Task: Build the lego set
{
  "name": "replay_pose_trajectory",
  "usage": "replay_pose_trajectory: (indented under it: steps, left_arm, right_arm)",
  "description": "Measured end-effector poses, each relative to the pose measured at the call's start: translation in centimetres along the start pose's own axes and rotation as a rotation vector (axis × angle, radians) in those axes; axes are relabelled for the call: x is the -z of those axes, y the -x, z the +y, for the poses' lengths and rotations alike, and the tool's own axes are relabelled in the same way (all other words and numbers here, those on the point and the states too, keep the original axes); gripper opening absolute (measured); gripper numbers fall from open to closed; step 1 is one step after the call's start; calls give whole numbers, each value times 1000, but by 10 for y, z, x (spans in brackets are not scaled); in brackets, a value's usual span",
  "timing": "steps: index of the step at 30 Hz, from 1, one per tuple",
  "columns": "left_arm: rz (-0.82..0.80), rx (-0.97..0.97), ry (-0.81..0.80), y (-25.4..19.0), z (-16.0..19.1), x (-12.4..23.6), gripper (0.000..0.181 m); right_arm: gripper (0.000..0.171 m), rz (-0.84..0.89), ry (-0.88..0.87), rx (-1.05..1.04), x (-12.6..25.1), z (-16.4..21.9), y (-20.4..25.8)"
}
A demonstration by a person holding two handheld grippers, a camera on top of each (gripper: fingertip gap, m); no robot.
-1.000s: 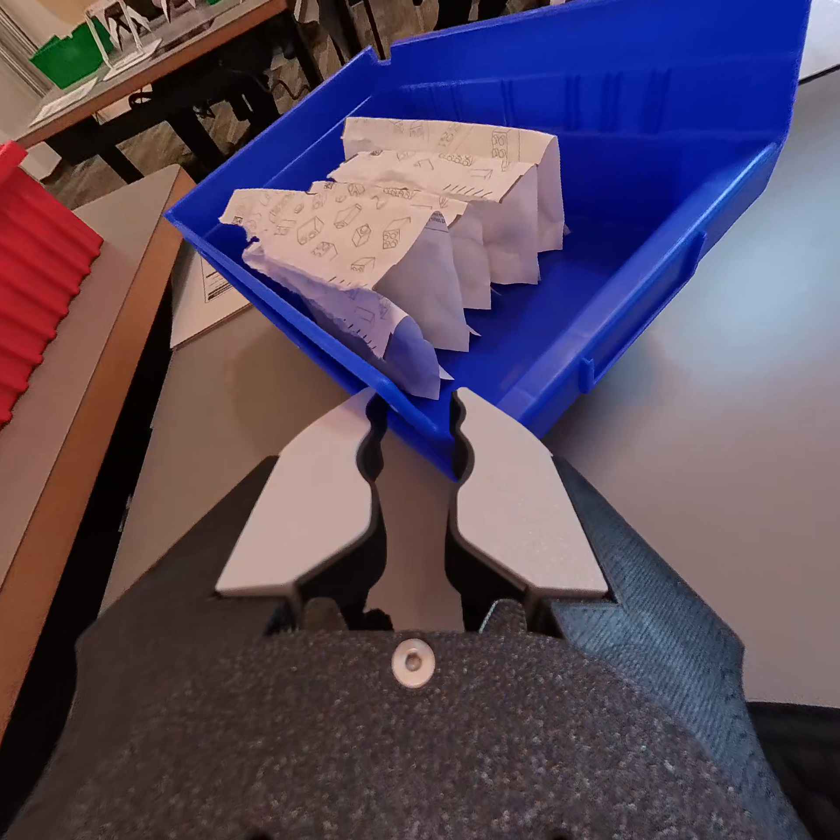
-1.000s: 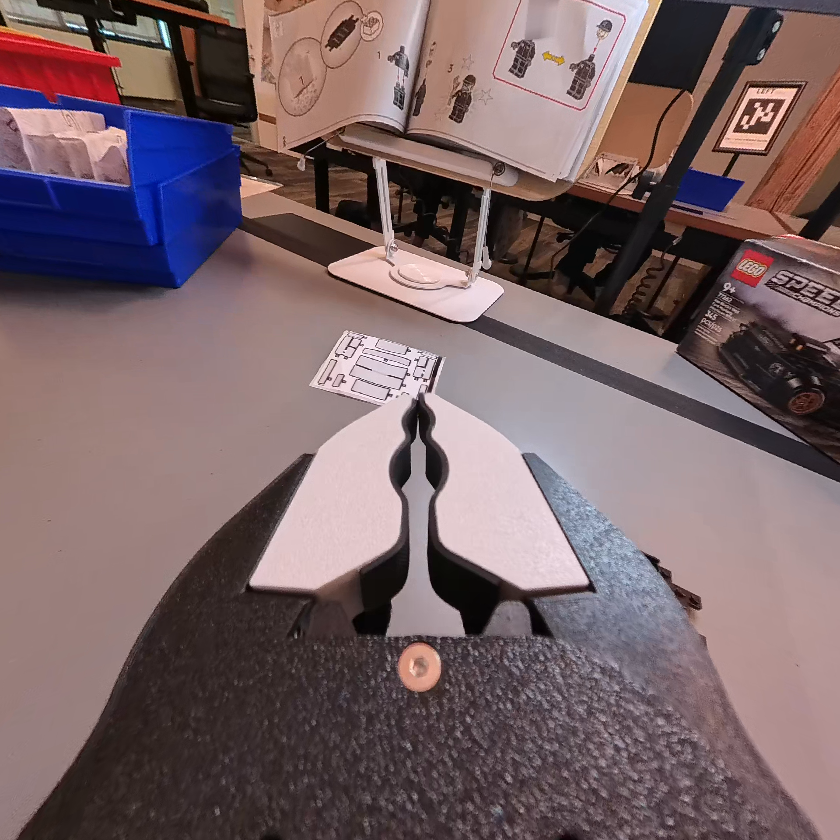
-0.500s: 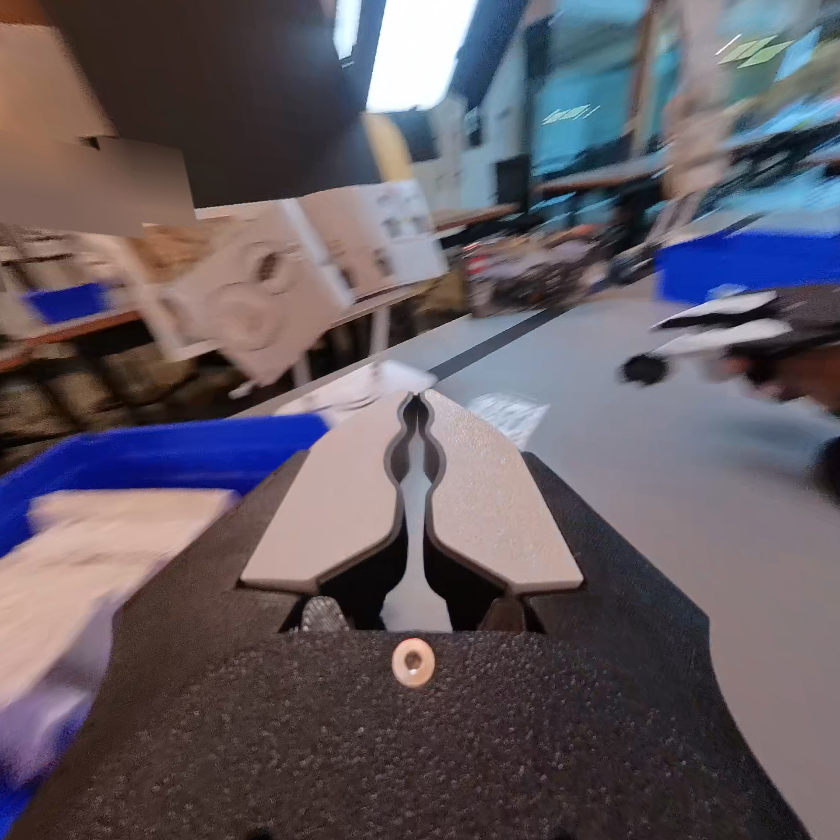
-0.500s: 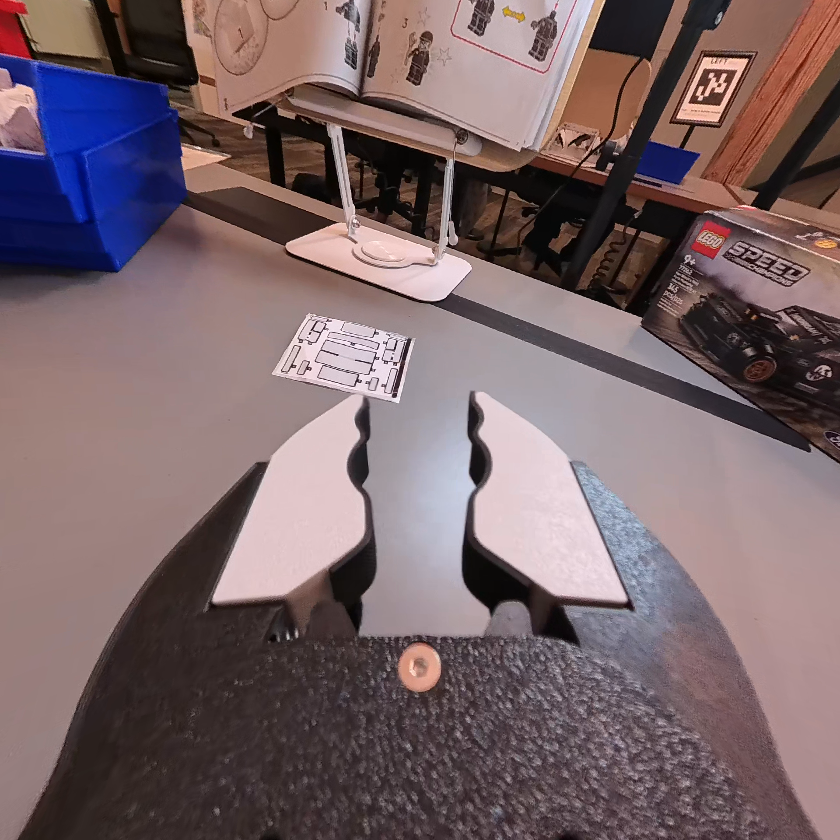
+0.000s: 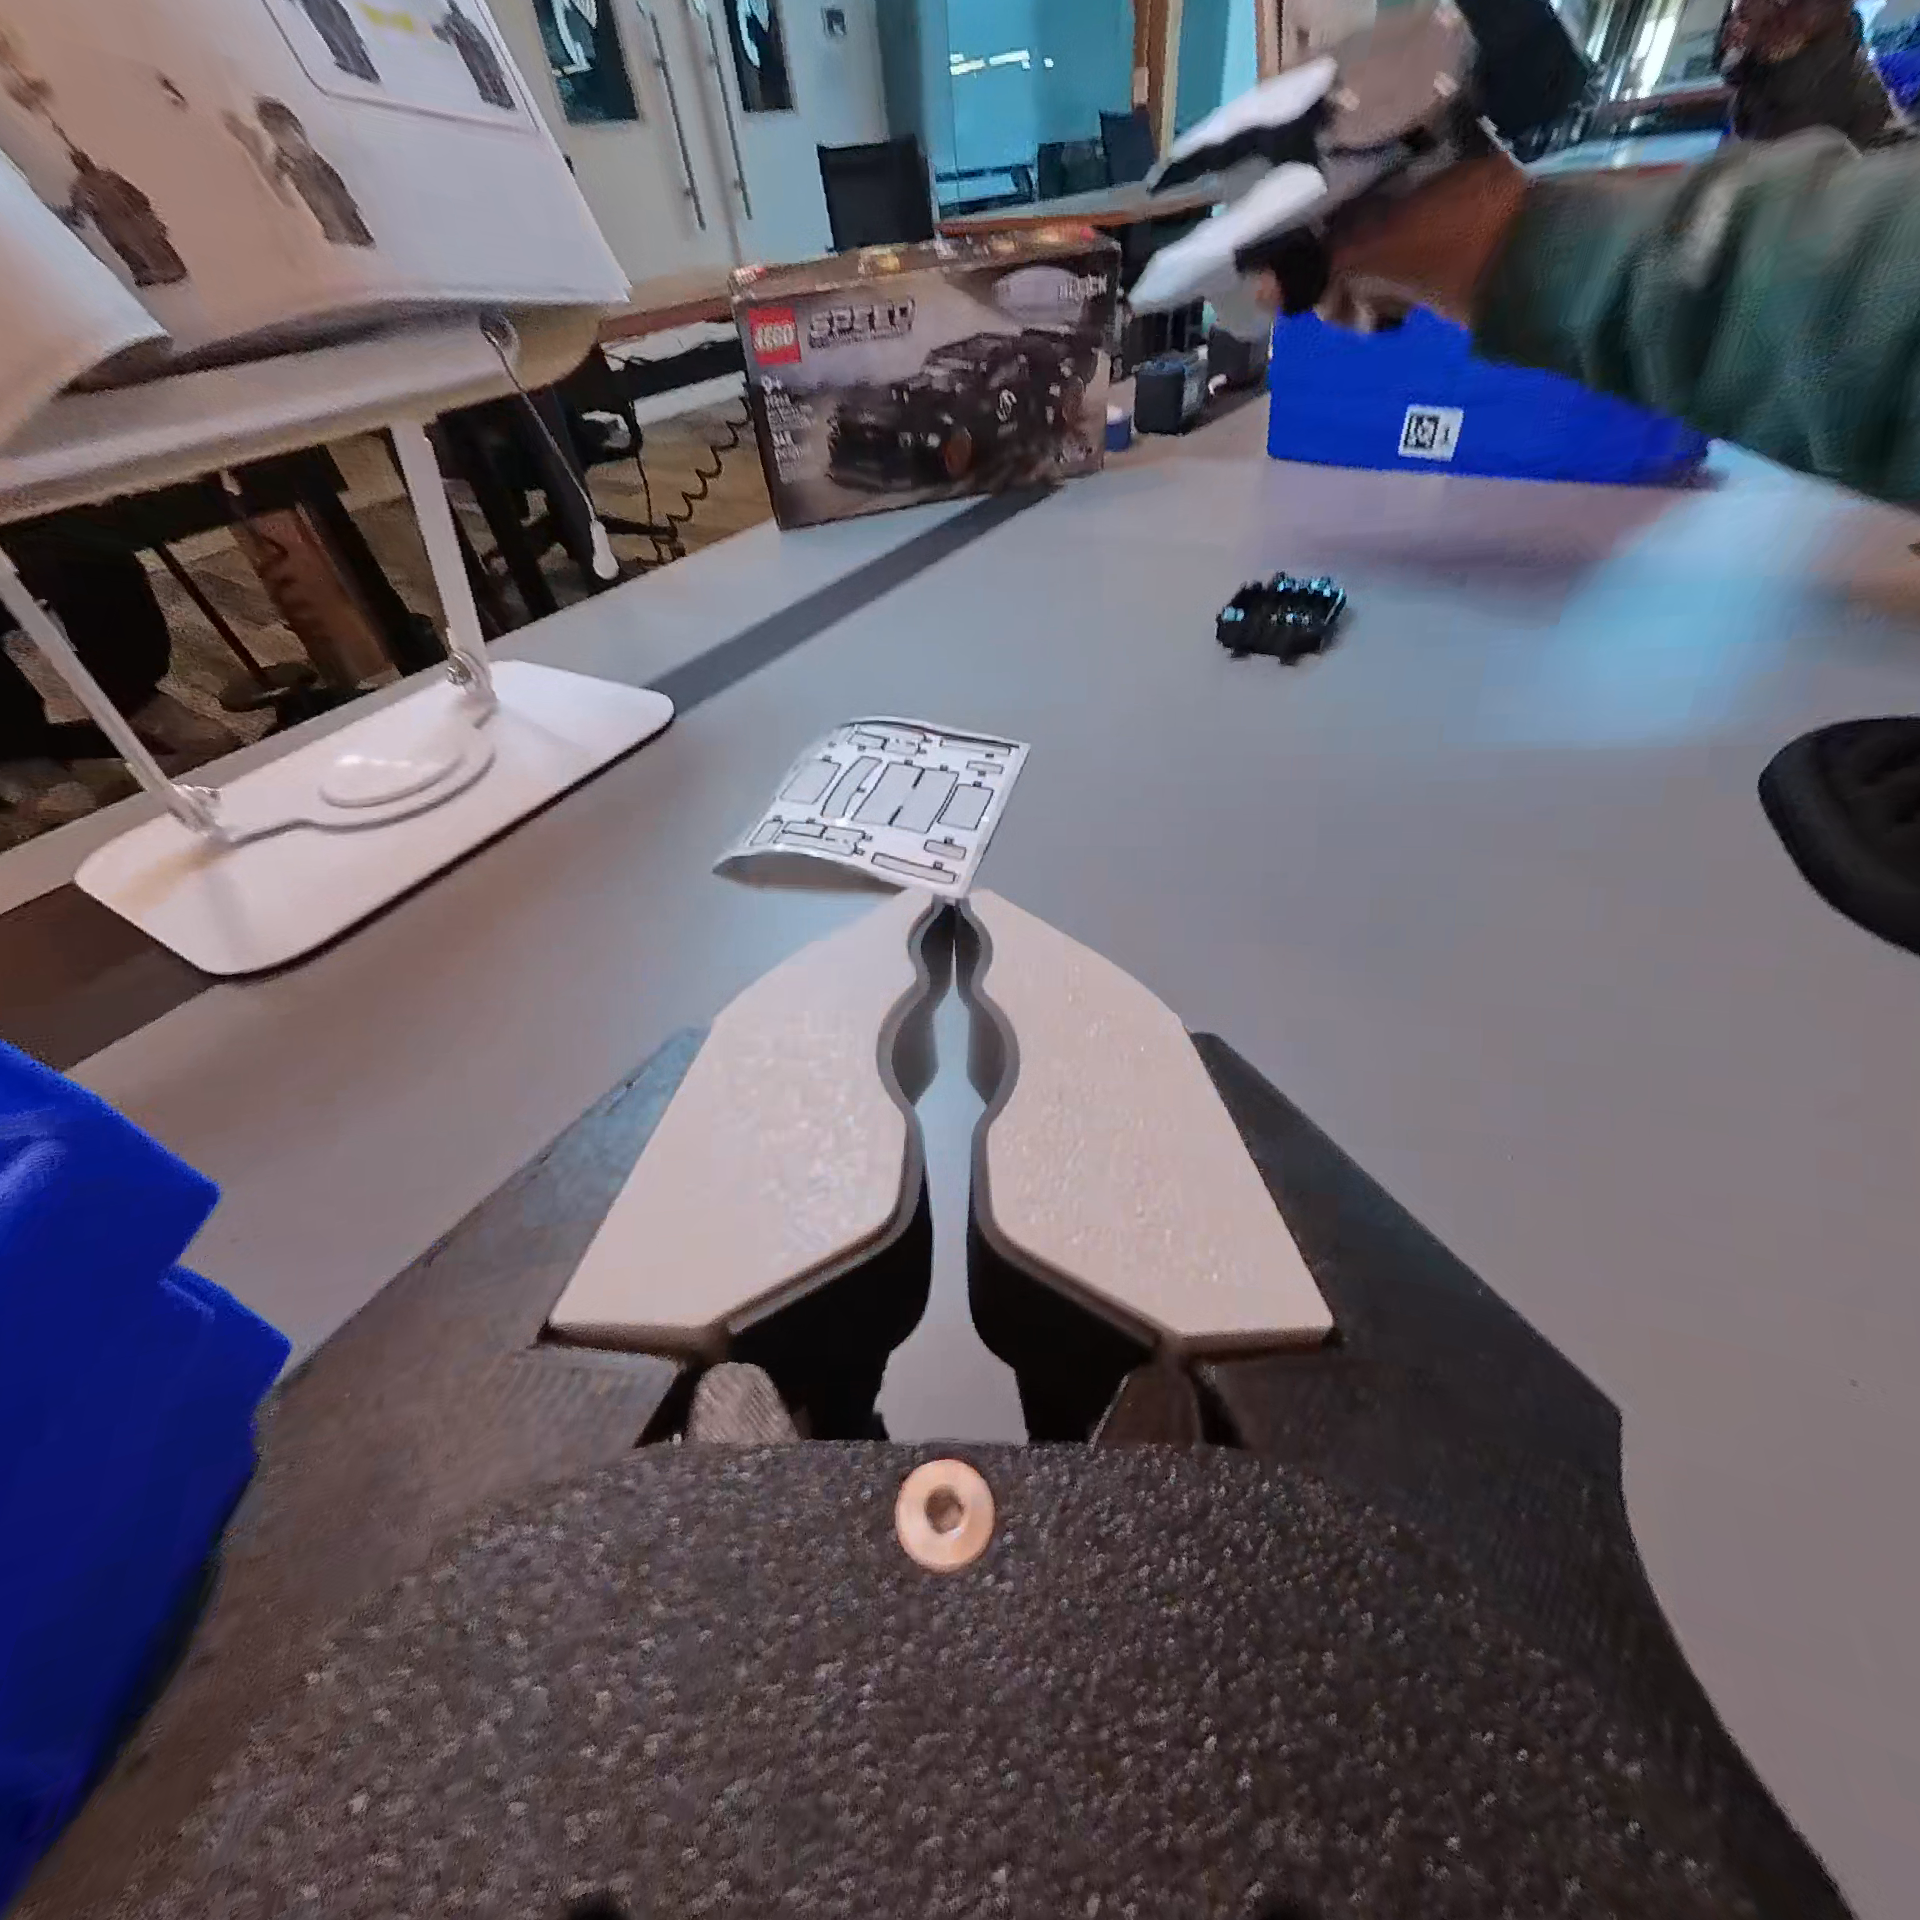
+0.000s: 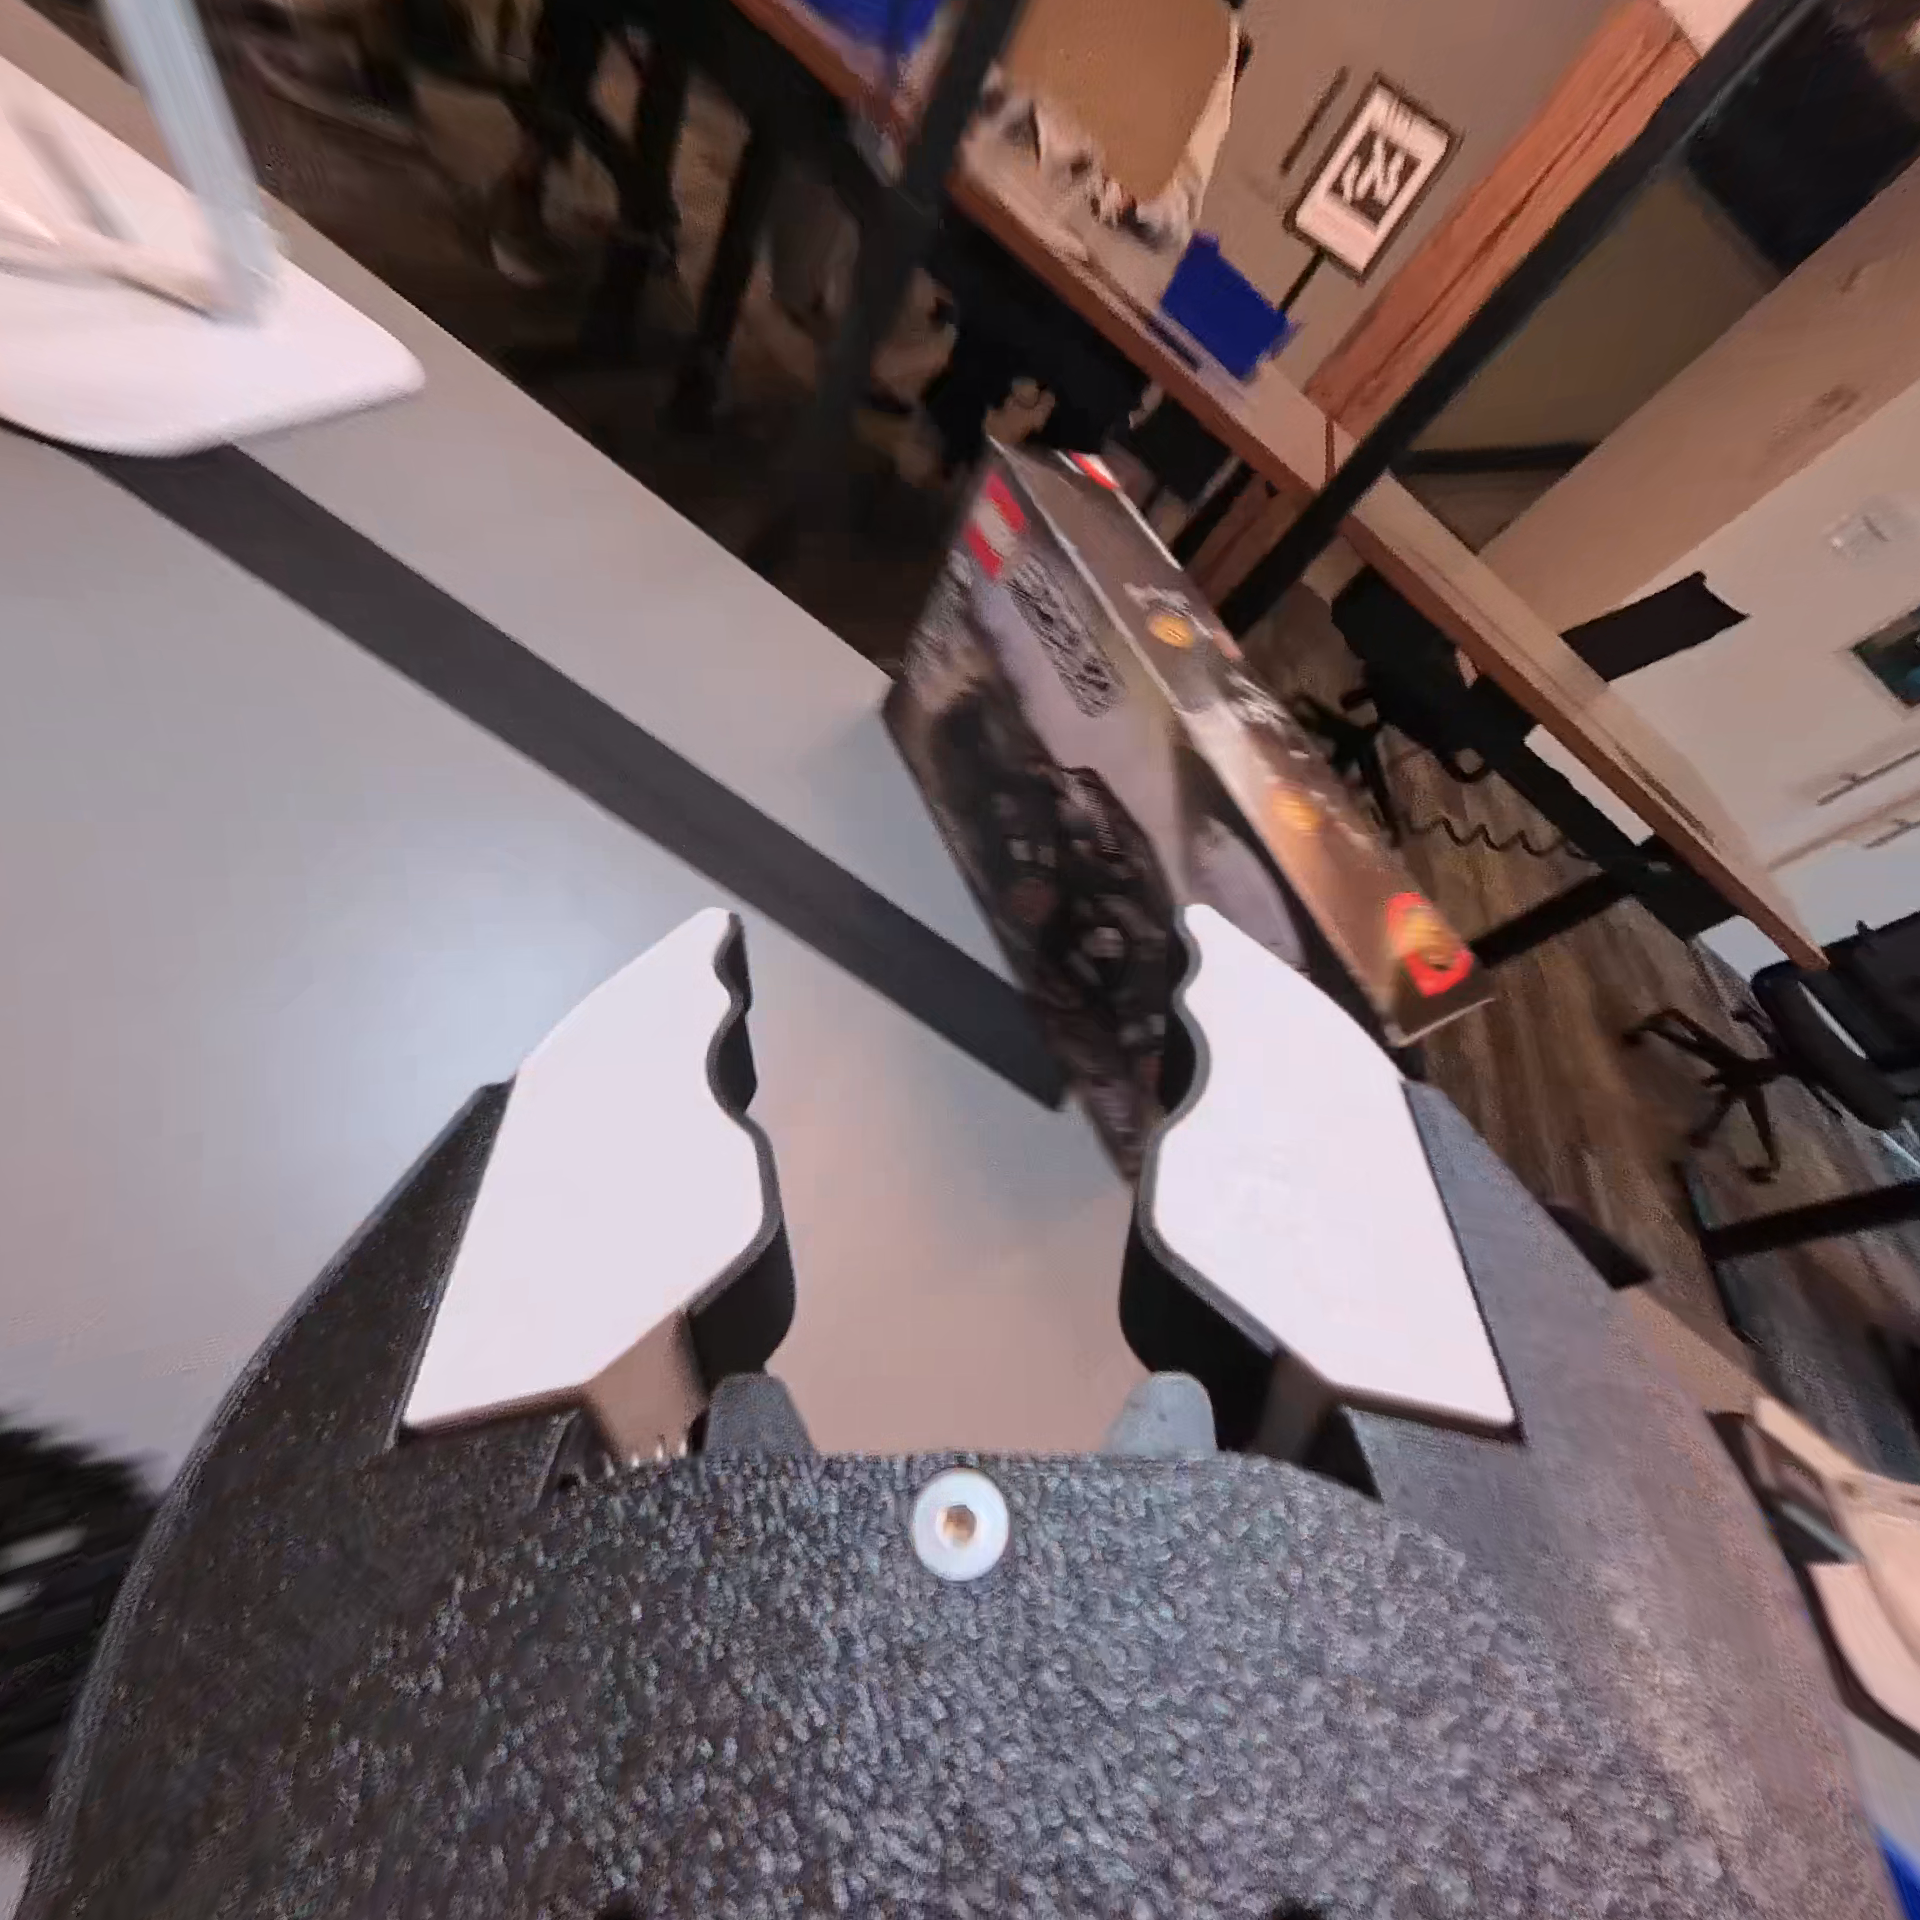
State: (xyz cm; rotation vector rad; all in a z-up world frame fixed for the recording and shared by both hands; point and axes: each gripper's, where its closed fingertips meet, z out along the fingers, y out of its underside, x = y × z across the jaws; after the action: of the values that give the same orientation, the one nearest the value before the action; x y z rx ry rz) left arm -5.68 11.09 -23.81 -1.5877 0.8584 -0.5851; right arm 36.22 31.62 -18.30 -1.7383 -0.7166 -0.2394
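Left wrist view: my left tongs (image 5: 952,914) sit together, empty, low over the grey desk (image 5: 1351,987). The sticker sheet (image 5: 878,802) lies just beyond the tips at 12 o'clock, a small black lego piece (image 5: 1283,615) at 1 o'clock, the lego box (image 5: 925,379) farther behind it. My right tongs (image 6: 961,951) are spread apart, holding nothing.

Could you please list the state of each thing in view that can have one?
Left hand-held gripper: shut, empty.
Right hand-held gripper: open, empty, raised.
Sticker sheet: flat on table, near edge curled.
Set box: upright, looks closed.
Instruction booklet: open on stand.
Black Lego piece: loose on table.
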Motion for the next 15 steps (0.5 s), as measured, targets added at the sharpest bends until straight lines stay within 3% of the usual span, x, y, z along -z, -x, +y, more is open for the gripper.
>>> replay_pose_trajectory:
  steps: [5, 10, 11, 12, 15]
  left_arm:
    - [-7, -71, 49, 1, 16, -9, 0]
    - [16, -113, 66, -3, 21, -16, 0]
    - [16, -120, 68, -3, 21, -16, 0]
    - [18, -124, 71, -3, 22, -17, 0]
    - [32, -130, 82, -6, 24, -20, 0]
  right_arm:
    - [93, -3, 195, 56, -79, 26, -96]
    - [107, -185, 445, 66, -126, 73, -113]
    - [106, -165, 494, 109, -130, 83, -119]
    - [93, -118, 516, 163, -131, 88, -128]
    - [83, -161, 535, 165, -127, 85, -127]
